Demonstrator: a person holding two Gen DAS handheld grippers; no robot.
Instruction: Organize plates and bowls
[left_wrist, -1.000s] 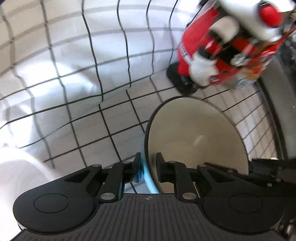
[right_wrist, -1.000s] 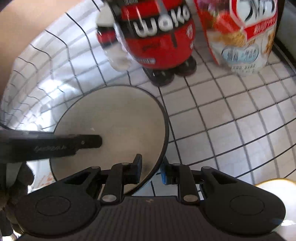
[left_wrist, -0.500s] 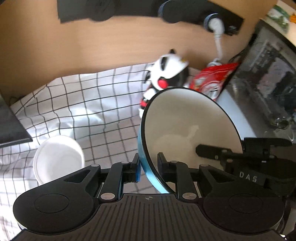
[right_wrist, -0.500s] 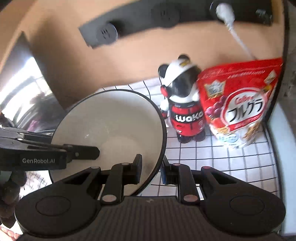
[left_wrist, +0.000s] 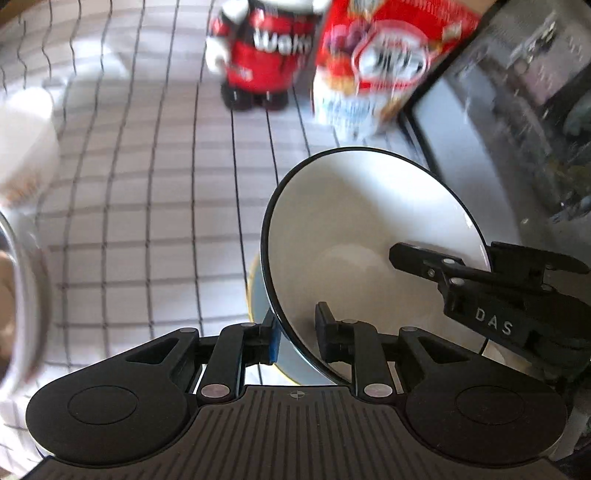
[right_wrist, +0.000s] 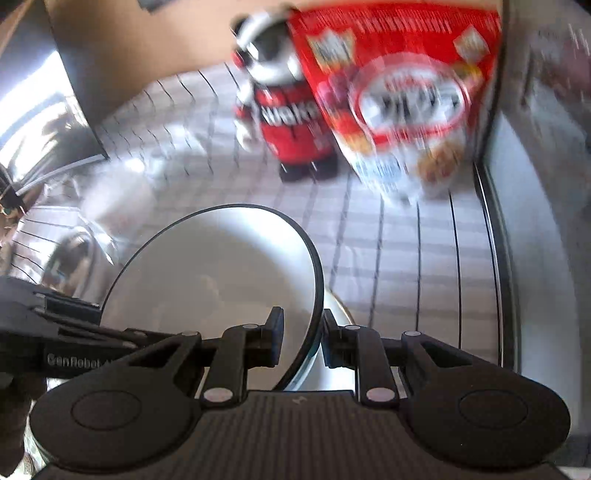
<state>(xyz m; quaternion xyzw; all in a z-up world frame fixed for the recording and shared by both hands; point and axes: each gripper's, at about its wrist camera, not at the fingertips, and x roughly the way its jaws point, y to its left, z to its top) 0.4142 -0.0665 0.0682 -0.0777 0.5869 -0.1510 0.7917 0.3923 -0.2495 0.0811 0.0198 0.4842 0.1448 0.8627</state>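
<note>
Both grippers hold one bowl, white inside with a black rim and blue outside. My left gripper is shut on its near rim; the right gripper's fingers clamp the opposite rim. In the right wrist view my right gripper is shut on the bowl, with the left gripper's arm at its far side. The bowl hangs tilted just above a pale plate or bowl on the checked cloth, which also shows in the right wrist view. A white bowl sits far left.
A red panda figure and a red cereal bag stand at the back of the checked cloth. A dark-edged appliance is on the right. A shiny metal surface and a glass rim are at the left.
Both grippers have tipped down and lowered the shared bowl toward the cloth, over the pale dish. The wall and power strip have left view; the frames are motion-blurred.
</note>
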